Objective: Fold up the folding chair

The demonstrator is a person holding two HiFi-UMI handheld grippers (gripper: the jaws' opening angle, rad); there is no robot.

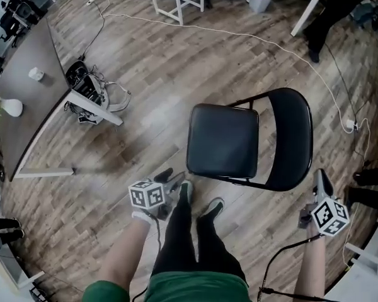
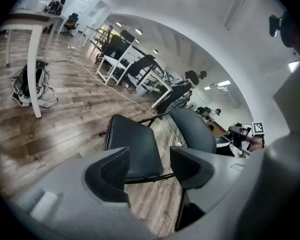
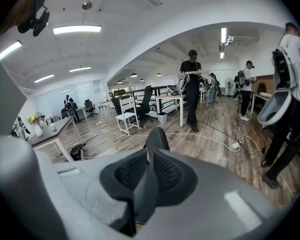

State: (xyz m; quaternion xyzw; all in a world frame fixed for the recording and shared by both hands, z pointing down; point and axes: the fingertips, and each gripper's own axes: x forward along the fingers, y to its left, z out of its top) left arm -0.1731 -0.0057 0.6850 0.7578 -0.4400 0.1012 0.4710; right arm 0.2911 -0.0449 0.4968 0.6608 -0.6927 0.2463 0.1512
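The black folding chair stands unfolded on the wood floor, its seat [image 1: 223, 140] level and its backrest [image 1: 291, 137] to the right. My left gripper [image 1: 170, 176] hovers just off the seat's near left corner. In the left gripper view its jaws [image 2: 149, 165] are open, with the seat [image 2: 132, 146] beyond the gap and untouched. My right gripper [image 1: 321, 176] is beside the backrest's near edge, slightly apart from it. In the right gripper view the jaws [image 3: 149, 171] stand a narrow slit apart, holding nothing, and the backrest [image 3: 156, 136] rises edge-on just past them.
My own legs and shoes [image 1: 189, 225] stand close to the seat's front. A grey table [image 1: 31, 99] with a bag [image 1: 88, 93] under it is at the left. A white cable [image 1: 239, 36] runs across the floor to a plug block [image 1: 351, 124]. People [image 3: 191, 84] stand farther off.
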